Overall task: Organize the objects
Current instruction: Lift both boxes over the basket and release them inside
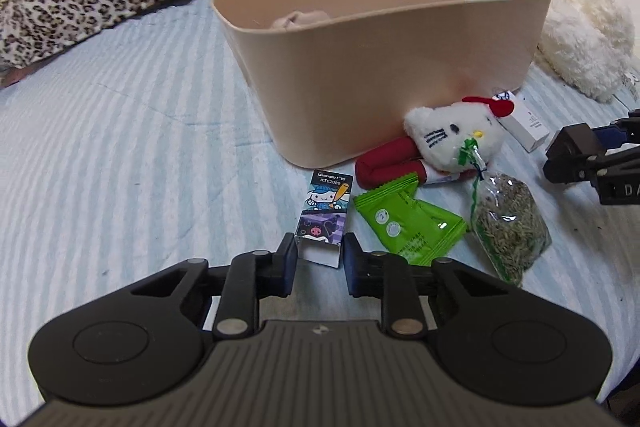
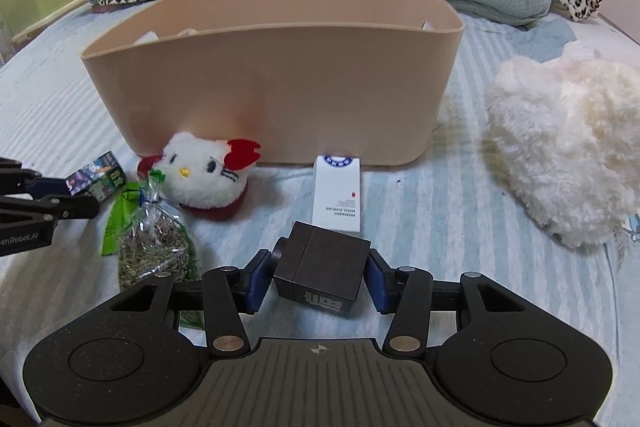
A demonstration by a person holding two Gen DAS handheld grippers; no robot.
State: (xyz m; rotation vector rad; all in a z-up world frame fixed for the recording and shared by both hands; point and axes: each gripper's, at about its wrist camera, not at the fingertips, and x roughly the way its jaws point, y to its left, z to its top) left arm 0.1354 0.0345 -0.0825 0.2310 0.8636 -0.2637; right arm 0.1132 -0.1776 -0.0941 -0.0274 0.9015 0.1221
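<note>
Pick-up step in hand: left tool [image 1: 320, 251] straddling the near end of the cartoon card box [image 1: 325, 215] on the bed [image 1: 120, 147], jaws apparently just touching, grip unconfirmed. Right tool [image 2: 320, 267] clamped on the dark cube [image 2: 320, 271]. Next: lift over the beige bin [image 2: 276, 83] rim and release inside.

Matt plastic bin [image 2: 280, 83]; fluffy plush cat [image 2: 204, 171].
</note>
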